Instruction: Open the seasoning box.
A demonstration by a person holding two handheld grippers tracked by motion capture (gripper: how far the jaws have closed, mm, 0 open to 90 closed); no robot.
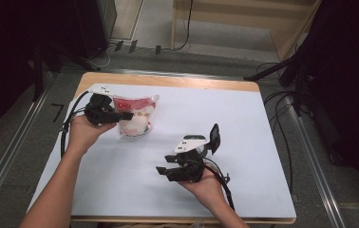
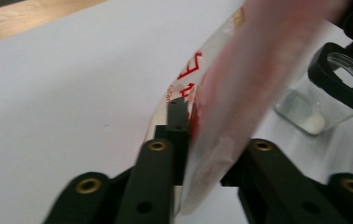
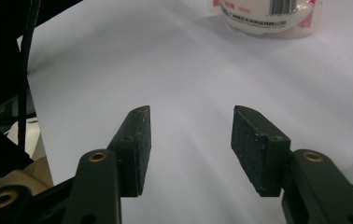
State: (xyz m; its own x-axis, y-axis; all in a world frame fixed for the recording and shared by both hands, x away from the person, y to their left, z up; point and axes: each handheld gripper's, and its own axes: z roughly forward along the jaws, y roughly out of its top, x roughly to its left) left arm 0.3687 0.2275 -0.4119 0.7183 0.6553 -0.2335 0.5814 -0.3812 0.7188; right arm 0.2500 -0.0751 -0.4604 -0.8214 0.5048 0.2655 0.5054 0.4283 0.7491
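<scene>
Pouch (image 1: 135,115) stands at the table's (image 1: 244,88) far left, its edge pinched between the left gripper's (image 1: 126,115) closed jaws. It is soft, glossy plastic, red on top, clear below, with pale contents. Just beyond it sits a clear jar (image 2: 329,91) with a black rim. The right gripper (image 1: 164,170), well apart over white paper (image 1: 244,128), holds nothing, its jaws parted.

The place looked like a lab or recording studio set up for handling trials. A wooden table (image 1: 168,80) covered with a white sheet (image 1: 244,142) stood on grey floor, with black curtains (image 1: 353,71) at both sides, metal floor rails (image 1: 6,152), trailing cables (image 1: 282,102) and a plywood frame (image 1: 244,19) behind.
</scene>
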